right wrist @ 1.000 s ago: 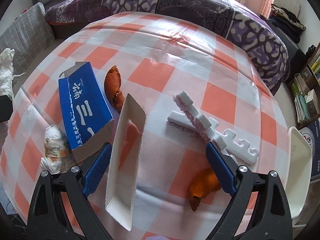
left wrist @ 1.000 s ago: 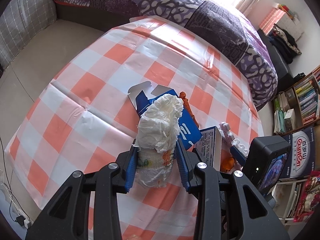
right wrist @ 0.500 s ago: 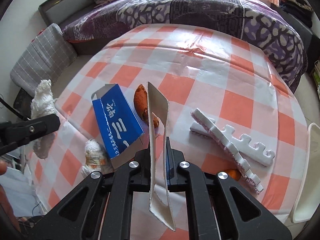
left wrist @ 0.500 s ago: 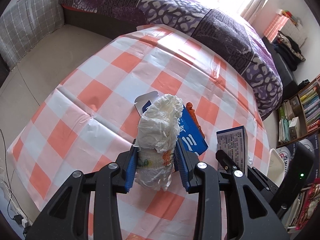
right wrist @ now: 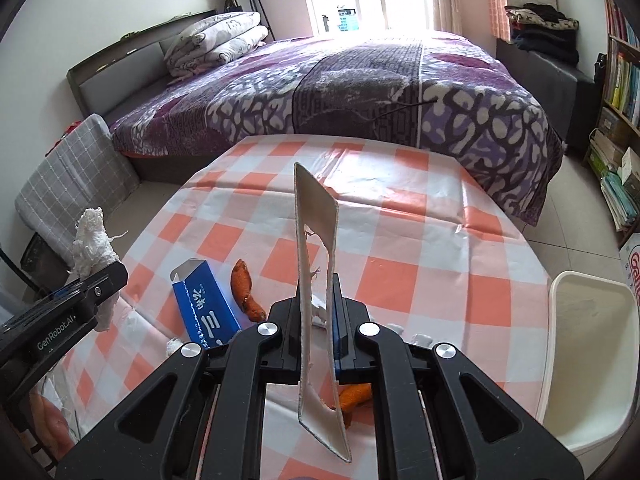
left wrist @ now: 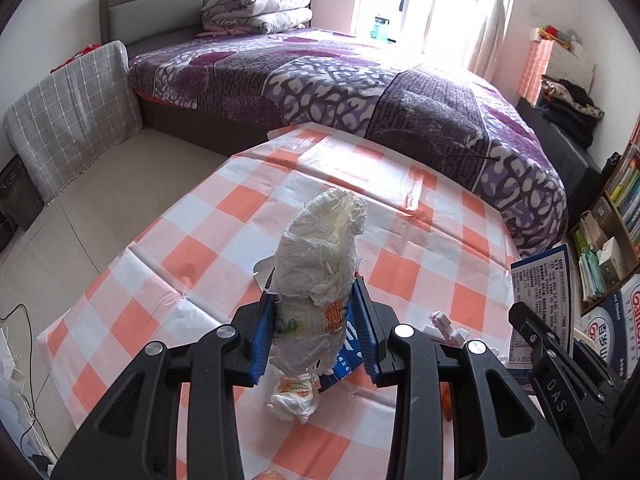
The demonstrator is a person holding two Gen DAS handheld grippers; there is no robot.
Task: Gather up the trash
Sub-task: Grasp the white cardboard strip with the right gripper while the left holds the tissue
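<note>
Left gripper [left wrist: 314, 322] pinches a tissue wad [left wrist: 320, 252], right gripper [right wrist: 318, 334] a flattened carton [right wrist: 318, 280] (both upright), bin [right wrist: 592, 364] at right.

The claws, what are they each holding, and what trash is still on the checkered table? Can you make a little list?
left claw: shut on the crumpled white wad, lifted above the table
right claw: shut on the flattened white box, held on edge
table: orange-and-white checkered cloth
still lying there: blue carton, orange peel, small white wad
beside table: white bin
</note>
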